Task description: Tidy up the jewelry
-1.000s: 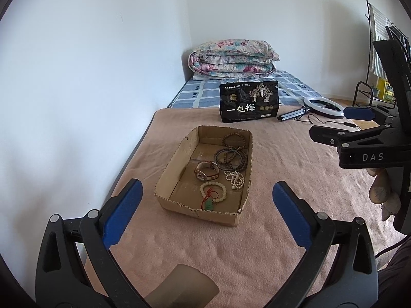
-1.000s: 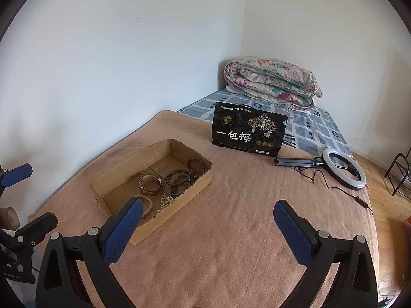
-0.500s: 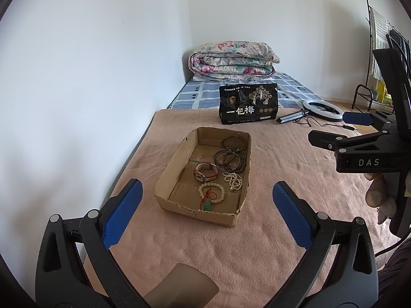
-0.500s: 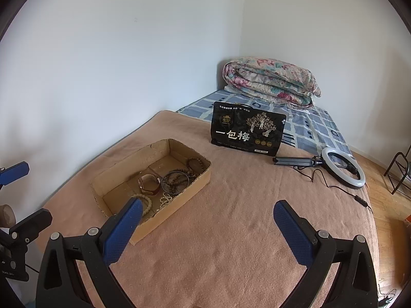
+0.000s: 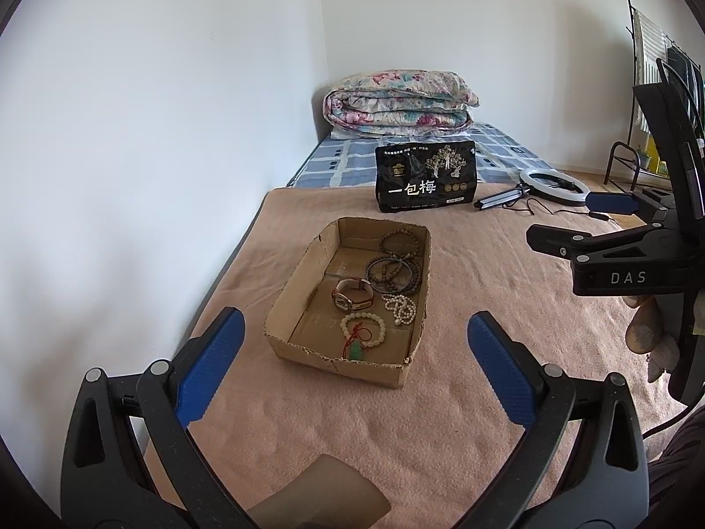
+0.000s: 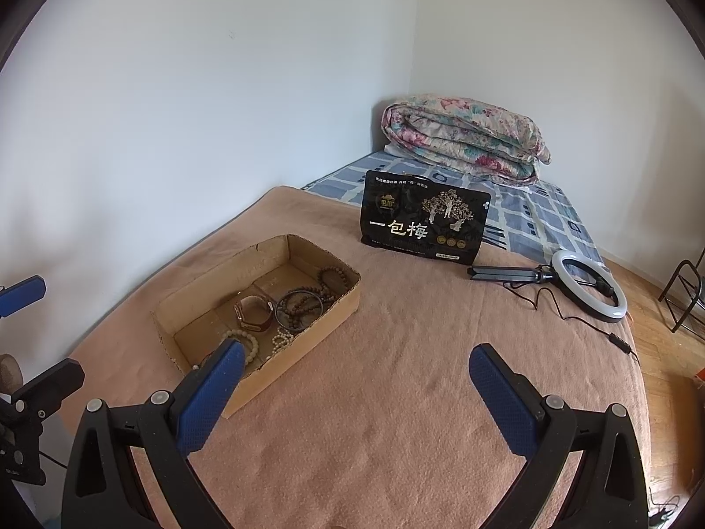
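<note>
An open cardboard box [image 5: 286, 297] [image 6: 317, 330] lies on the pink blanket. Inside it are dark bead bracelets [image 5: 394, 271] [image 6: 302, 304], a watch [image 5: 352, 297] [image 6: 253, 313], a white pearl strand [image 5: 400, 306] and a pale bead bracelet with a green pendant [image 5: 363, 330]. My left gripper [image 5: 352, 359] hovers open just in front of the box, holding nothing. My right gripper [image 6: 352, 381] is open and empty, to the right of the box; its left fingertip [image 6: 224, 361] overlaps the box's near corner. It also shows at the right edge of the left wrist view as a black DAS-marked gripper [image 5: 586, 216].
A black snack bag [image 5: 425, 183] [image 6: 423, 225] stands behind the box. A ring light on a folded tripod [image 5: 551, 187] [image 6: 586, 291] lies to the right with its cable. A folded floral quilt [image 5: 396, 103] rests by the wall. Wooden floor [image 6: 669, 352] lies past the bed's right edge.
Both grippers have drawn back slightly from the box and stayed open. The jewelry in the box has not moved.
</note>
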A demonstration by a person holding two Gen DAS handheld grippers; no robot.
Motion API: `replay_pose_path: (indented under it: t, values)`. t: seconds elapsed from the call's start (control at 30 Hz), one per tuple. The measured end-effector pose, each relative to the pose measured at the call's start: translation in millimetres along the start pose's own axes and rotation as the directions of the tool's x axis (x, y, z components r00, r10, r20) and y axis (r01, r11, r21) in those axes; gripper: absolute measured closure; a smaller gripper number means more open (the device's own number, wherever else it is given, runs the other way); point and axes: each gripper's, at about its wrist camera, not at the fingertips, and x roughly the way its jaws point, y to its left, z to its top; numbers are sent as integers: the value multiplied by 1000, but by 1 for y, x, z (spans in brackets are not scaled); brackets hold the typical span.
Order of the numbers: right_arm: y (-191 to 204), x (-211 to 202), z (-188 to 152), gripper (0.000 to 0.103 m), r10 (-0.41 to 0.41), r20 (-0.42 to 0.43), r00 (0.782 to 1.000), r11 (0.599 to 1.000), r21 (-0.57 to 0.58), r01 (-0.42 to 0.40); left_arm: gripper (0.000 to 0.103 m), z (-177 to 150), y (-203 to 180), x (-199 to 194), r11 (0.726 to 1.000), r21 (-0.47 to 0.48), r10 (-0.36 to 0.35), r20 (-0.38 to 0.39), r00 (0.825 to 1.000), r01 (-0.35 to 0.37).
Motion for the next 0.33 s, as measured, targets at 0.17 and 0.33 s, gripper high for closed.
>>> replay_pose_path:
  t: [0.17,0.33]
  values:
    - [-1,2,0,0,0,-4,1000,1000,-2,0,0,0,0,0,1000,0,0,1,1000,0]
    - [-2,2,0,0,0,-4,1000,1000,0,0,0,-1,-2,1,1000,12,12,7,1000,-12]
